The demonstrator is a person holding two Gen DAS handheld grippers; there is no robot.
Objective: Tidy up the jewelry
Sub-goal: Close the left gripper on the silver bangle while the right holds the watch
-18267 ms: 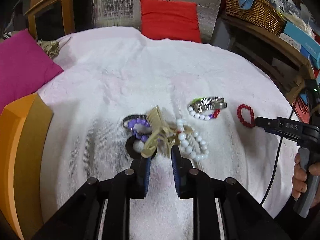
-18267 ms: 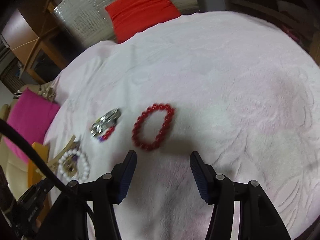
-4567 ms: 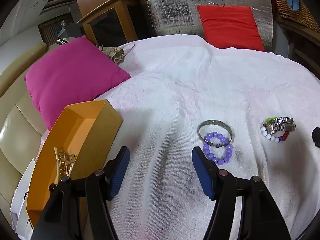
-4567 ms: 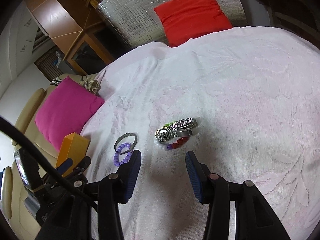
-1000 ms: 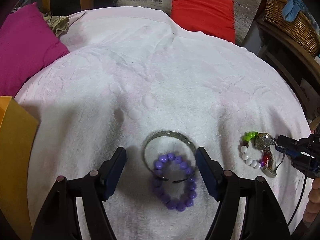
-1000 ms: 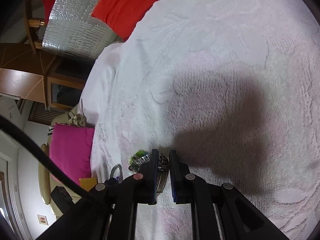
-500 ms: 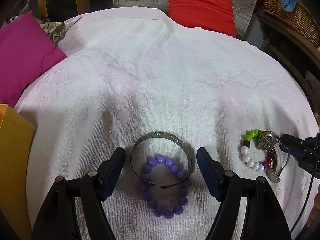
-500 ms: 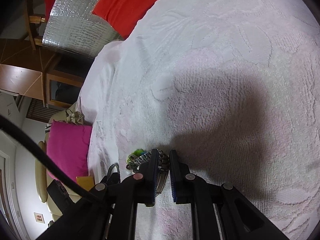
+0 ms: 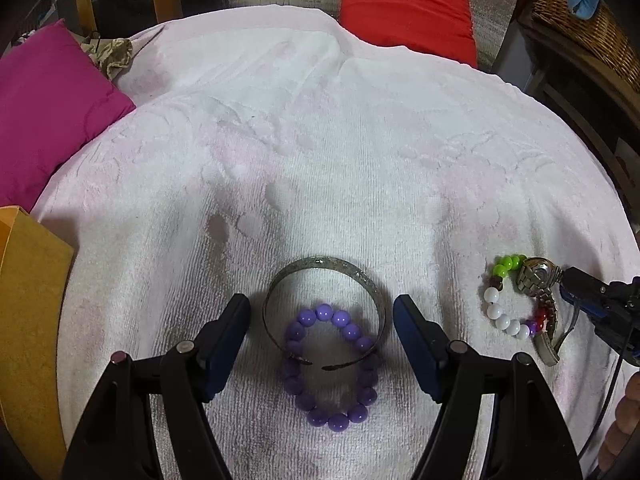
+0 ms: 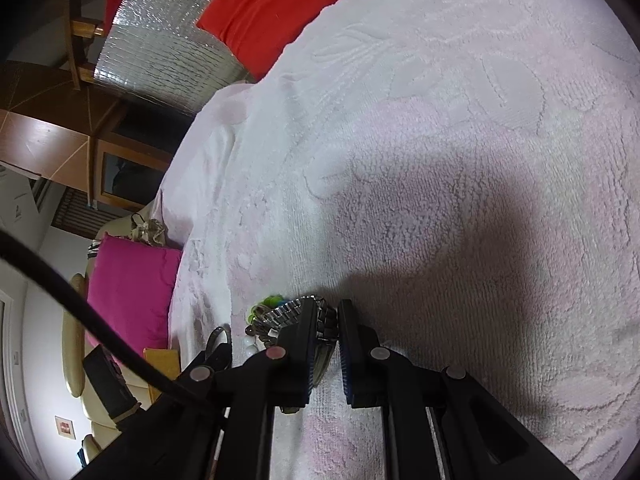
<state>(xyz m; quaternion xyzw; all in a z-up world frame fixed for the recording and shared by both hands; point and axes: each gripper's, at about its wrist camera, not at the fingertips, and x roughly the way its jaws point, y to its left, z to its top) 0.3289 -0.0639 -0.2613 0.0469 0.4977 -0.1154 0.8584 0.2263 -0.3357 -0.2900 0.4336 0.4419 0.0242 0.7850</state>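
Note:
On the white towel (image 9: pixel 320 140) my left gripper (image 9: pixel 322 316) is open, its fingers on either side of a metal bangle (image 9: pixel 320 270) that overlaps a purple bead bracelet (image 9: pixel 338 418). To the right lie a silver watch (image 9: pixel 538 276) and a multicoloured bead bracelet (image 9: pixel 502 320). My right gripper (image 10: pixel 325 328) is shut on the silver watch (image 10: pixel 286 312), low on the towel (image 10: pixel 440 120); its tip shows in the left wrist view (image 9: pixel 576 284). Green beads (image 10: pixel 270 302) peek out beside the watch.
An orange box (image 9: pixel 28 300) stands at the towel's left edge, also in the right wrist view (image 10: pixel 160 360). A magenta cushion (image 9: pixel 44 100) lies at far left, a red cushion (image 9: pixel 404 12) at the back. A wicker basket (image 9: pixel 580 16) stands on a shelf at the right.
My left gripper has moved forward and down, so the bangle and purple bracelet now sit between its fingers. My right gripper stays shut on the watch.

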